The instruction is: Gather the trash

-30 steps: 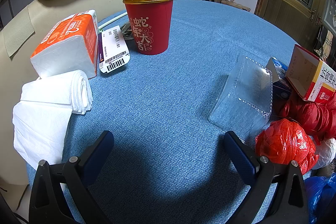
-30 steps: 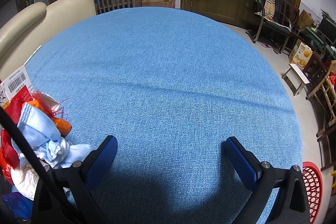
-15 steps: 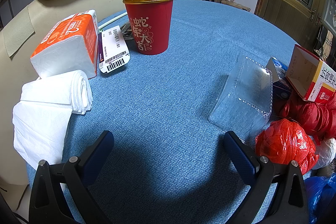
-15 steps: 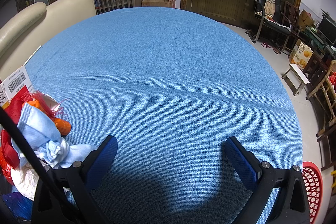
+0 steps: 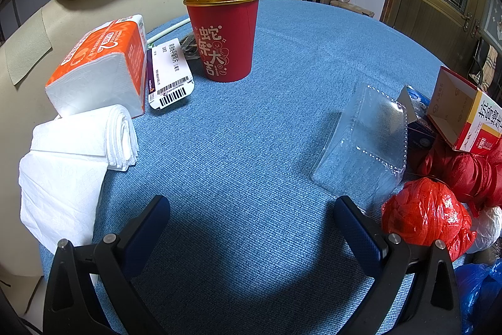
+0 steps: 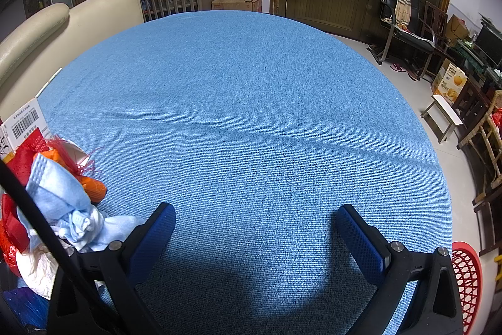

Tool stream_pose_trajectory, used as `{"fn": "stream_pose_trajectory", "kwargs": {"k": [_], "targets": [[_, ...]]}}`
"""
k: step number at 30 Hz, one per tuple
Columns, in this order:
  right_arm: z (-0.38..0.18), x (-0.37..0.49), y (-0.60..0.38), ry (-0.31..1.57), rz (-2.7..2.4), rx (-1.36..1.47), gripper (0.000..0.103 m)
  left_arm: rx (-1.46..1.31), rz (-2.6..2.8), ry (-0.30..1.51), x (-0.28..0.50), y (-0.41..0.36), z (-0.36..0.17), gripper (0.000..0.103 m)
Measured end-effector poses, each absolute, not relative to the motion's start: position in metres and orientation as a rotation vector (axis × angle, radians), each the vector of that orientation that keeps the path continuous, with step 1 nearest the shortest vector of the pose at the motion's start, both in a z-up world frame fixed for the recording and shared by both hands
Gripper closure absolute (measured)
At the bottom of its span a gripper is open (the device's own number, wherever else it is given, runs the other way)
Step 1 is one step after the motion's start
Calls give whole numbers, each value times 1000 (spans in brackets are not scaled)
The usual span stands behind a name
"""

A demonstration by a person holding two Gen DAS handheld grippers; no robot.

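Printed in pale characters on the red paper cup point(image 5: 223, 35), far centre: 蛇年大吉. Barcode with small unreadable print on the white label point(image 5: 169, 74) left of it. Illegible red characters on the open carton point(image 5: 467, 115), far right. Large "2" on the orange tissue pack point(image 5: 100, 65), left.

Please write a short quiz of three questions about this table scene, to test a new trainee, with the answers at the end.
1. True or false: the left gripper is closed on the red paper cup.
2. Multiple choice: in the left wrist view, what lies directly left of the crumpled red plastic bag?
A. the orange tissue pack
B. the clear plastic container
C. the folded white tissue
3. Fill in: in the right wrist view, a red ____ shows beyond the table edge, at the lower right.

Key: 1 false, both grippers, also the right gripper, are open and hold nothing. 2 B. 3 basket.
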State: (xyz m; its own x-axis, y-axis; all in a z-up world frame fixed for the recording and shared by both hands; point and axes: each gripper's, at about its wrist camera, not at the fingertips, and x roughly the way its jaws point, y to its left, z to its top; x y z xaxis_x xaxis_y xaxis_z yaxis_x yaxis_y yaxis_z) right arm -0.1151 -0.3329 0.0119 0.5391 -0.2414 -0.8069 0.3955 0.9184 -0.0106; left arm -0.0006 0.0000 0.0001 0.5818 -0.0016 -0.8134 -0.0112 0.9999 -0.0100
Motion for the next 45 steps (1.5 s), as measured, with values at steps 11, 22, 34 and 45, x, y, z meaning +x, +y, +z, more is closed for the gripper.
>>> {"fn": "stream_pose_trajectory", "kwargs": {"k": [11, 22, 34, 45], "targets": [[12, -115, -333, 928, -381, 181, 0, -15, 6, 950, -1, 0, 0, 0], [11, -115, -333, 928, -380, 181, 0, -15, 6, 950, -1, 0, 0, 0], [74, -165, -382, 805, -383, 245, 0, -70, 13, 865, -37, 25, 46, 0], [97, -249, -360, 725, -237, 361, 0, -85, -250, 796, -121, -27, 95, 0]]}}
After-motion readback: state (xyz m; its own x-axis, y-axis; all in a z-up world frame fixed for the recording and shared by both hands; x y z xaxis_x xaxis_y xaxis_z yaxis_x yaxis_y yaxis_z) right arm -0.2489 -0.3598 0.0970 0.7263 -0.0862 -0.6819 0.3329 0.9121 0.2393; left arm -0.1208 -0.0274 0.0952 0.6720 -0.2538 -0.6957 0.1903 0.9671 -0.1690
